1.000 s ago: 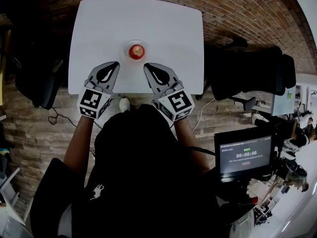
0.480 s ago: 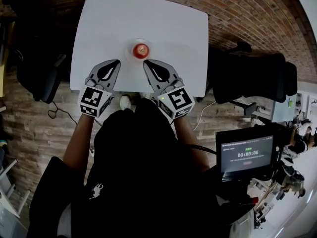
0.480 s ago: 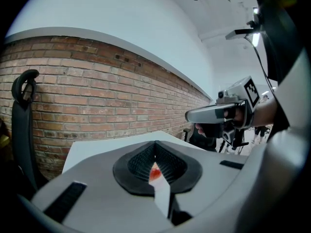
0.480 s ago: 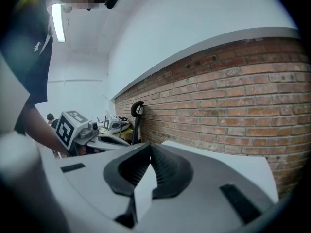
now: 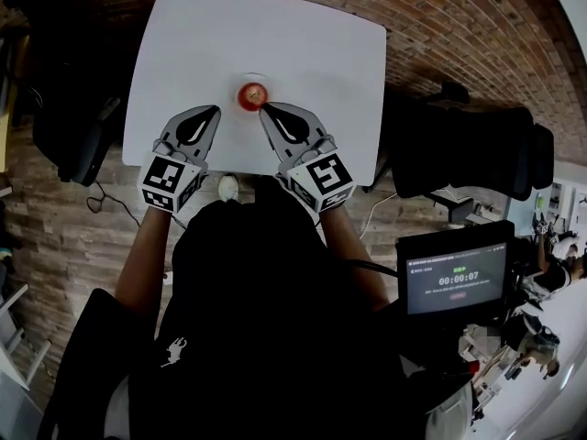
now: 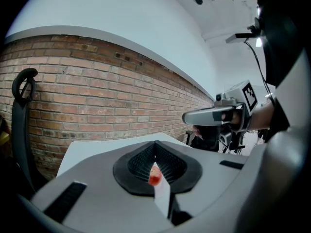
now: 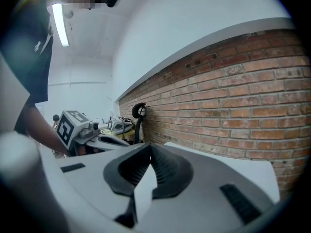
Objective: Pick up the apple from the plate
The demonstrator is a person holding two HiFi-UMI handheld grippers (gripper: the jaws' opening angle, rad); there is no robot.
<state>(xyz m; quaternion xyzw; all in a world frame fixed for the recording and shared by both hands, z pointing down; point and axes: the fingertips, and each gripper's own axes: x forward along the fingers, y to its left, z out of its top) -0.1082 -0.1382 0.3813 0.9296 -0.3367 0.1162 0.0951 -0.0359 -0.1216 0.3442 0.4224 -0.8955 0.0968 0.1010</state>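
A red apple sits on a small pale plate in the middle of the white table. My left gripper is shut and empty, its tip on the near left of the plate and a short way off. My right gripper is also shut with nothing in it, its tip close beside the plate's near right edge. In the left gripper view the apple shows through the slit below the closed jaws, and the right gripper is at the right. The right gripper view shows its closed jaws but not the apple.
A brick wall rises behind the table's far edge. Dark office chairs stand at the left and right of the table. A monitor with a timer stands at the right, near the person.
The right gripper's tip has crept a little closer to the apple. The left gripper has barely moved. Both stay shut.
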